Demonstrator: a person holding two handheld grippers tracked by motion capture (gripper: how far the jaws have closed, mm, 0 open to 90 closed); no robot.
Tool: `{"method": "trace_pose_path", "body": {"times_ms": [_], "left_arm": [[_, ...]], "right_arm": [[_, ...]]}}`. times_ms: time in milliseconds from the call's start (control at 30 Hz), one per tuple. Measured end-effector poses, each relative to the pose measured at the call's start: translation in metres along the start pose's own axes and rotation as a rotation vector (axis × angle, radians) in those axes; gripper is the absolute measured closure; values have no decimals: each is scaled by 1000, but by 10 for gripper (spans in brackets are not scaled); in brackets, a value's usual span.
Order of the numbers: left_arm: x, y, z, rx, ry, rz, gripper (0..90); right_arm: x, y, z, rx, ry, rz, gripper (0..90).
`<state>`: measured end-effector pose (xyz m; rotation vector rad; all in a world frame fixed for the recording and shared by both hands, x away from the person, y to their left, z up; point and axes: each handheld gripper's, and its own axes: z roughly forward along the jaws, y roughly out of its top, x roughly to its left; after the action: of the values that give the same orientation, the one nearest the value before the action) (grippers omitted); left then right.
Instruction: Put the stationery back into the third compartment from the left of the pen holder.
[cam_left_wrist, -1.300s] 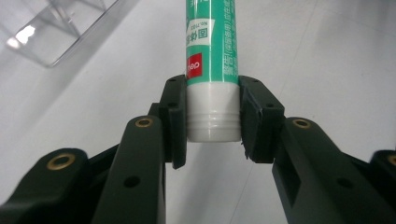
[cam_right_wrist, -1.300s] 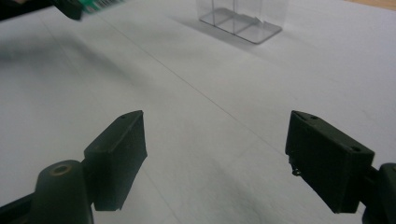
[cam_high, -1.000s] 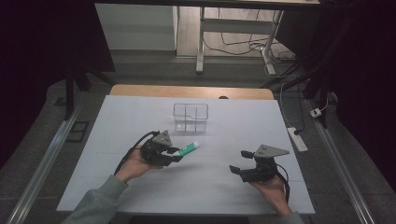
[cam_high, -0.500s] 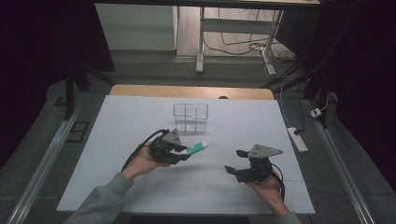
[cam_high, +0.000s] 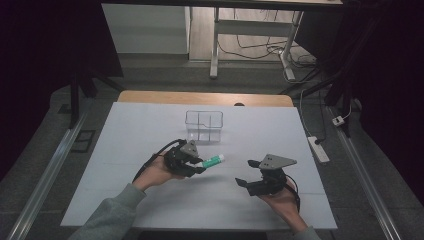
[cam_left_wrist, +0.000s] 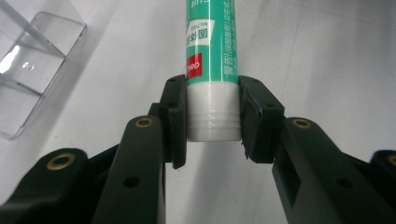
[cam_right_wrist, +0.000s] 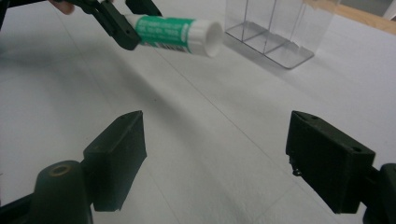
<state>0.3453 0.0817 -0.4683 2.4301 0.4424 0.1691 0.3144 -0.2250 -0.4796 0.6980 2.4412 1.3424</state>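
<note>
Glue stick (cam_left_wrist: 211, 70) is sitting crosswise in the left gripper (cam_left_wrist: 212, 126), whose two black jaws are pinching its white end from either side, pads pressing on the plastic. The green-labelled body is pointing away from the jaws, out over the white table (cam_left_wrist: 327, 60). In the high view the left gripper (cam_high: 199, 165) is hanging just above the table, near its middle, with the glue stick (cam_high: 212, 161) lying almost level and its free end pointing toward the right side of the table. The left hand (cam_high: 157, 172) is gripping the tool from behind, a grey sleeve (cam_high: 107, 217) coming in from the bottom edge.

A clear plastic box (cam_high: 204, 125) with dividers inside is standing on the table beyond the left gripper, near it but apart from the glue stick. In the left gripper view the box (cam_left_wrist: 32, 65) is showing at the upper left; in the right gripper view the box (cam_right_wrist: 280, 28) is standing behind the stick's white end.

The right gripper (cam_right_wrist: 215, 163) is holding its jaws spread wide with nothing but bare table between them. In the high view the right gripper (cam_high: 250, 182) is sitting low over the table's near right part, well apart from the left one, with the right hand (cam_high: 280, 197) behind it. Its jaws are facing toward the glue stick (cam_right_wrist: 175, 32).
</note>
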Motion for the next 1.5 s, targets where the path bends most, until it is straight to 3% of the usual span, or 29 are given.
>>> {"method": "trace_pose_path", "body": {"times_ms": [200,433,667,1033,1300,1500], "left_arm": [[1,7,8,18,-21,4,641],[1,10,9,23,-37,-3,641],[-1,12,11,28,-50,0,640],[-3,11,16,63,-91,12,640],[-8,13,20,86,-115,30,640],[-11,14,21,89,-142,44,640]], "right_arm": [[6,15,5,16,-5,-50,193],[12,36,16,55,28,-102,209],[22,57,31,60,80,-156,213],[28,61,59,218,102,-280,242],[42,55,73,317,97,-408,343],[51,49,78,369,39,-525,541]]}}
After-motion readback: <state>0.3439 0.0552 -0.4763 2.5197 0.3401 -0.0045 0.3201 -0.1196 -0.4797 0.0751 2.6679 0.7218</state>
